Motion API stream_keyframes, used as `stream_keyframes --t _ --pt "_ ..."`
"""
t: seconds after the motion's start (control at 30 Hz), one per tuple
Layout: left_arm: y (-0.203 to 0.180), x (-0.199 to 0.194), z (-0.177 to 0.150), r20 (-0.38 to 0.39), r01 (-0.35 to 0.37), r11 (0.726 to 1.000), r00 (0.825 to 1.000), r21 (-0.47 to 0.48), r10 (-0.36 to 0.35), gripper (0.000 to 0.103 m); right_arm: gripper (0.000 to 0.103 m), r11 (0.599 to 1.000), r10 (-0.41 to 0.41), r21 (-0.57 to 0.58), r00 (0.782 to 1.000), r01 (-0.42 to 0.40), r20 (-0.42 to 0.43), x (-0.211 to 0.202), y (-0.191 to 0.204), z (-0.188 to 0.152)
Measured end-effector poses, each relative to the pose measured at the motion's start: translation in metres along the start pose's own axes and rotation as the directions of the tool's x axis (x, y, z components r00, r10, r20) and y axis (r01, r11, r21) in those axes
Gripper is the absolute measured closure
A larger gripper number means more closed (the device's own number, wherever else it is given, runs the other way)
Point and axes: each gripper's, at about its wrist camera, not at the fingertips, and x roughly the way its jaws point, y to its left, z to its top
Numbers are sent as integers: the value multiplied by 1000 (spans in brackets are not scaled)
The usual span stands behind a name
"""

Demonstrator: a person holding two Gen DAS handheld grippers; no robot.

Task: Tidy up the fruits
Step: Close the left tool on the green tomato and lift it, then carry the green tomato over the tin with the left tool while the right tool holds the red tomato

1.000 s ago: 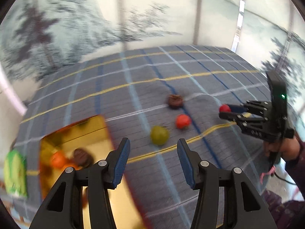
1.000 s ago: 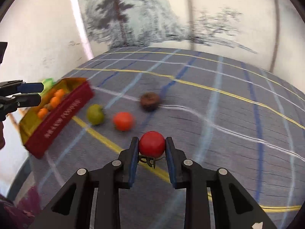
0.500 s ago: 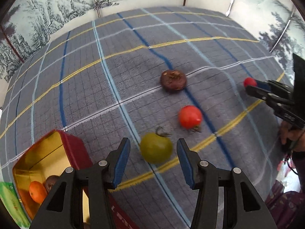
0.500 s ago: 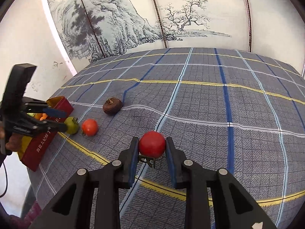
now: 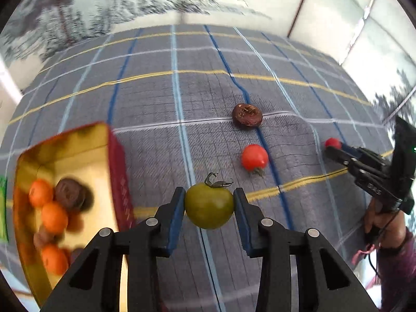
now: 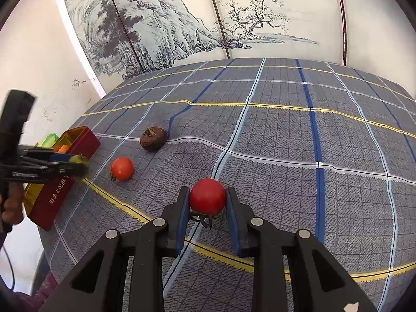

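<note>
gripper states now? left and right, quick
Left hand-held gripper: shut on the green tomato, pads against both its sides.
Right hand-held gripper: shut on the red tomato.

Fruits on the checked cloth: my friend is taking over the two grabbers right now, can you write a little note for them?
Left gripper: jaws shut on the green tomato, beside the red tin.
Right gripper: jaws shut on the red tomato, above the checked cloth.
Still loose on the cloth: an orange-red tomato and a brown fruit.
Done: several orange fruits and a brown one lie in the tin already.
Left: probably drop both held tomatoes into the tin, then fetch the two loose fruits.
</note>
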Motion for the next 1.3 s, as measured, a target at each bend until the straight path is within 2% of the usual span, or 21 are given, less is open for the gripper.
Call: stream_keyframes --t 0.17,0.43,0.6,0.97,1.3 --pt "5 -29 -22 58 -43 997 997 -60 47 64 77 1000 -10 3 1000 11 -15 3 -1 0" --pt "10 -56 -48 115 -139 987 982 -77 147 64 77 999 -42 -27 998 41 -45 9 5 0" --pt "15 -64 -61 134 -171 982 974 -83 181 64 77 999 -46 -12 998 45 -52 10 1 -1" --pt "39 -78 -85 151 -199 970 964 -142 220 64 77 998 -63 -30 996 61 -61 12 4 -1" --pt "64 -75 -105 126 -224 953 959 -203 252 64 77 998 -63 -31 995 61 -73 14 3 -1"
